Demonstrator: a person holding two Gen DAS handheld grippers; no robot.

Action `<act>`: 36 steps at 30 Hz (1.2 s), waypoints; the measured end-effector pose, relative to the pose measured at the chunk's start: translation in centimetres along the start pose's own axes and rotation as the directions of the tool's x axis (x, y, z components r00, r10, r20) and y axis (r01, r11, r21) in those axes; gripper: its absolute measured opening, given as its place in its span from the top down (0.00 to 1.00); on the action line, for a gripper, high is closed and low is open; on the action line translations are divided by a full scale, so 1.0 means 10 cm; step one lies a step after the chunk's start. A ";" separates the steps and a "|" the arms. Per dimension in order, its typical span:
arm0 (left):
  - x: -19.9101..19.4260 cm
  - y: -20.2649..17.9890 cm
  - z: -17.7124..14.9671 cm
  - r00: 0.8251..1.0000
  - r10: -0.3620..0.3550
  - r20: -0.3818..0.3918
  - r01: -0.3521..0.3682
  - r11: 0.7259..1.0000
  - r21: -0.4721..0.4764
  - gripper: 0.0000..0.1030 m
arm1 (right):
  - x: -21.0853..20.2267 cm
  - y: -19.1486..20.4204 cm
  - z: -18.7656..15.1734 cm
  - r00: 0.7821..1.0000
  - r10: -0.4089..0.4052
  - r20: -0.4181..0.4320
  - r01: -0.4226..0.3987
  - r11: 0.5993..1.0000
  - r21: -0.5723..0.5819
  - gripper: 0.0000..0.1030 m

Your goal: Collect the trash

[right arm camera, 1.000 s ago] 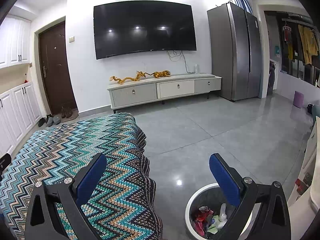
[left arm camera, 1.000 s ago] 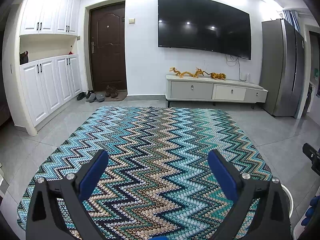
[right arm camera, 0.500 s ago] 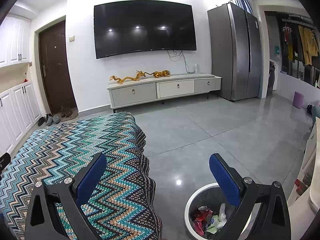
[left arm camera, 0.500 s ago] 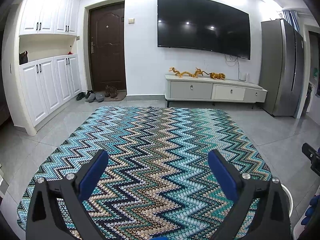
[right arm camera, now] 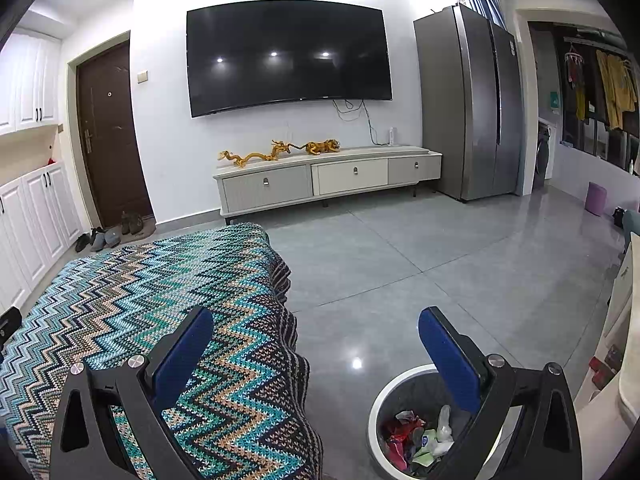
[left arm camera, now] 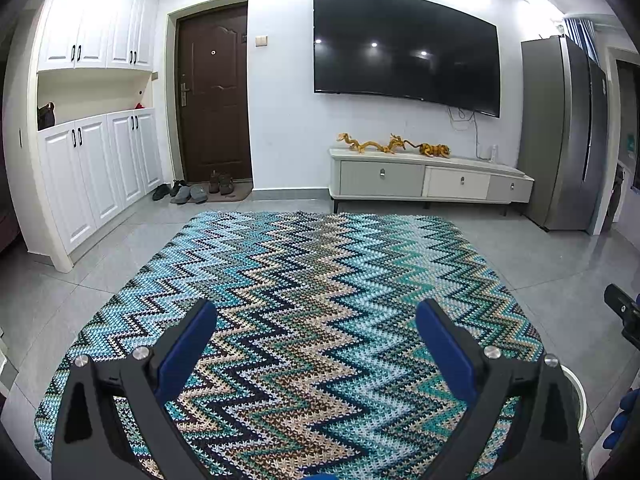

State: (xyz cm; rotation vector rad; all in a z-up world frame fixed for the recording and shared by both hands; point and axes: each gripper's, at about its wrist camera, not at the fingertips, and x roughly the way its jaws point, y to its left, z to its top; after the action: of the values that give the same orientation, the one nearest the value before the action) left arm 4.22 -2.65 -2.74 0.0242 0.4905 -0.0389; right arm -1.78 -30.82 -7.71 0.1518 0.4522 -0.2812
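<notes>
A round white-rimmed trash bin (right arm camera: 376, 404) stands on the floor at the lower right of the right wrist view, holding several crumpled wrappers (right arm camera: 416, 436). My right gripper (right arm camera: 316, 336) hangs open above the gap between the bin and a table covered with a zigzag knitted cloth (right arm camera: 152, 304); its right finger (right arm camera: 448, 356) overlaps the bin. My left gripper (left arm camera: 316, 332) is open and empty above the same zigzag cloth (left arm camera: 312, 272). No loose trash shows on the cloth. The bin's rim (left arm camera: 576, 392) peeks in at the lower right of the left wrist view.
A TV cabinet (right arm camera: 328, 180) with golden figurines, a wall TV (right arm camera: 288, 52) and a grey fridge (right arm camera: 468, 100) stand at the back. A brown door (left arm camera: 216, 92), shoes (left arm camera: 192, 192) and white cupboards (left arm camera: 96, 168) are at the left. Grey tiled floor (right arm camera: 420, 264) lies open at the right.
</notes>
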 end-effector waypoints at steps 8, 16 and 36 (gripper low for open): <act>0.01 0.00 0.00 1.000 -0.001 -0.002 0.001 1.000 0.001 0.03 | 0.00 0.00 0.01 1.000 0.000 0.000 0.000 1.000 0.000 0.00; 0.01 0.00 -0.01 1.000 0.000 -0.001 0.000 1.000 0.013 0.03 | 0.00 0.00 -0.01 1.000 -0.001 -0.003 0.001 1.000 0.001 0.00; 0.03 0.00 -0.03 1.000 -0.002 -0.007 0.002 1.000 0.011 0.03 | -0.01 -0.01 0.00 1.000 -0.001 -0.003 0.001 1.000 -0.001 0.00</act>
State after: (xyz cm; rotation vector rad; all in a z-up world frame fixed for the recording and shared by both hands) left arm 4.33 -2.65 -3.13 0.0344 0.4968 -0.0432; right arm -1.85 -30.88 -7.68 0.1509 0.4558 -0.2816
